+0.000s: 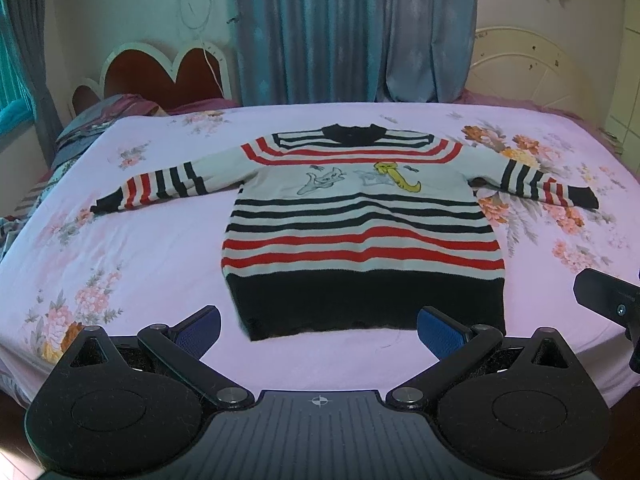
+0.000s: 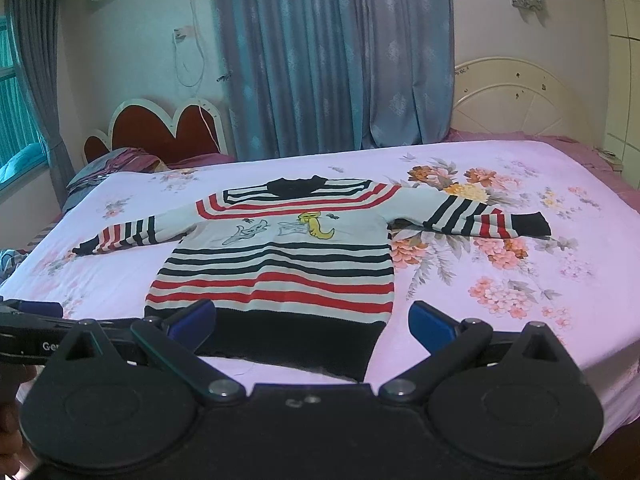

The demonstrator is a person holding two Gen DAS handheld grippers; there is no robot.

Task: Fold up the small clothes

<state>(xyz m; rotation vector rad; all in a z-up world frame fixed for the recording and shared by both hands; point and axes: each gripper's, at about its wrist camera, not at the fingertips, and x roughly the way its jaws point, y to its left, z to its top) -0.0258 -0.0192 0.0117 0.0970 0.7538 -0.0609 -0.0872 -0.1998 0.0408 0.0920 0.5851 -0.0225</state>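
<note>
A small striped sweater in white, red and black, with cartoon figures on the chest, lies flat and face up on the bed, both sleeves spread out sideways. In the right wrist view the same sweater sits slightly left of centre. My left gripper hovers open just in front of the black hem, nothing between its blue pads. My right gripper is open too, above the hem's right half, holding nothing. The right gripper's body shows at the left wrist view's right edge.
The bed carries a pink floral sheet. A heart-shaped red headboard and crumpled bedding are at the far left, blue curtains behind, a cream headboard at the right. The left gripper's body juts in from the left.
</note>
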